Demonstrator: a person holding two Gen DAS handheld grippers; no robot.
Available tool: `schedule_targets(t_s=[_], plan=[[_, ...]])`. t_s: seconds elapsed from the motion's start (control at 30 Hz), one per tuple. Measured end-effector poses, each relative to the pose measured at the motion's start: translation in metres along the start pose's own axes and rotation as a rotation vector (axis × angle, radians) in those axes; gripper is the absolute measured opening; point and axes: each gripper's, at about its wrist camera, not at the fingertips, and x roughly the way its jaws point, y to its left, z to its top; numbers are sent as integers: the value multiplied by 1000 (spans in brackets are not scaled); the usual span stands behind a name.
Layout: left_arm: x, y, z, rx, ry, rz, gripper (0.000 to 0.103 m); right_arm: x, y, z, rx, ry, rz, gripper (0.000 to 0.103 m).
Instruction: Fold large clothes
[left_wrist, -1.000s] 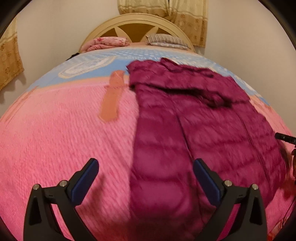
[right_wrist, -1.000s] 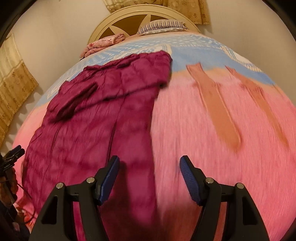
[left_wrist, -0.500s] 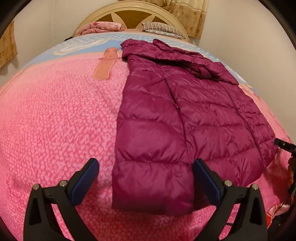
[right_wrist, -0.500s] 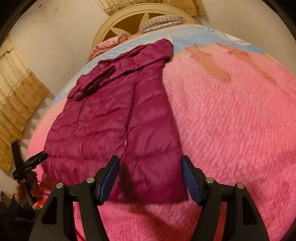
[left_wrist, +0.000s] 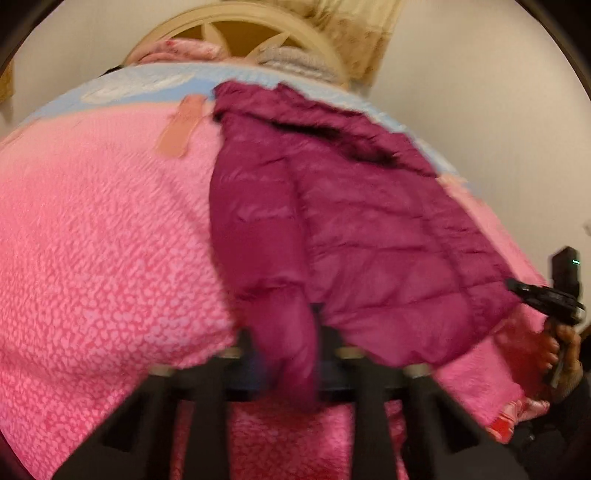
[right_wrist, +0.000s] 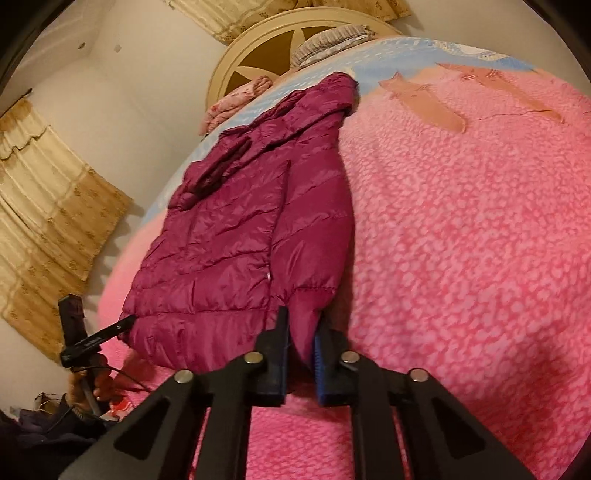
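A magenta puffer jacket (left_wrist: 362, 229) lies flat on the pink blanket (left_wrist: 92, 258), collar toward the headboard. My left gripper (left_wrist: 284, 354) is at the hem's left corner, and its jaws are closing on a bunch of the hem fabric, which is pinched between them. In the right wrist view the jacket (right_wrist: 240, 236) runs away up the bed. My right gripper (right_wrist: 301, 354) is at the hem's right corner, jaws closing on a fold of fabric that the blue pad (right_wrist: 320, 365) presses. The left view is blurred.
The cream headboard (right_wrist: 295, 48), a striped pillow (right_wrist: 328, 40) and a folded pink cloth (right_wrist: 236, 99) are at the far end. A beige curtain (right_wrist: 48, 206) hangs left of the bed. The other hand-held gripper (right_wrist: 92, 336) shows at the jacket's far hem corner.
Both grippers, open half a second ago just short of the hem, now have their jaws together on the jacket's two hem corners. The hem fabric has bunched up between the fingers.
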Motion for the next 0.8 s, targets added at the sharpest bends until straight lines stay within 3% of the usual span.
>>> schedule_targets(t_s=[0.27, 0.43, 0.67, 0.8], plan=[[-70, -8, 1, 61, -165, -151, 7, -36, 10, -3, 43, -33, 116, 5], [-117, -17, 5, 75, -260, -277, 7, -84, 30, -8, 58, -89, 235, 5], [-152, -28, 30, 87, -353, -345, 7, -155, 63, 13, 17, -252, 350, 5], [-134, -18, 51, 97, -354, -324, 7, -163, 65, 39, 14, -319, 351, 5]])
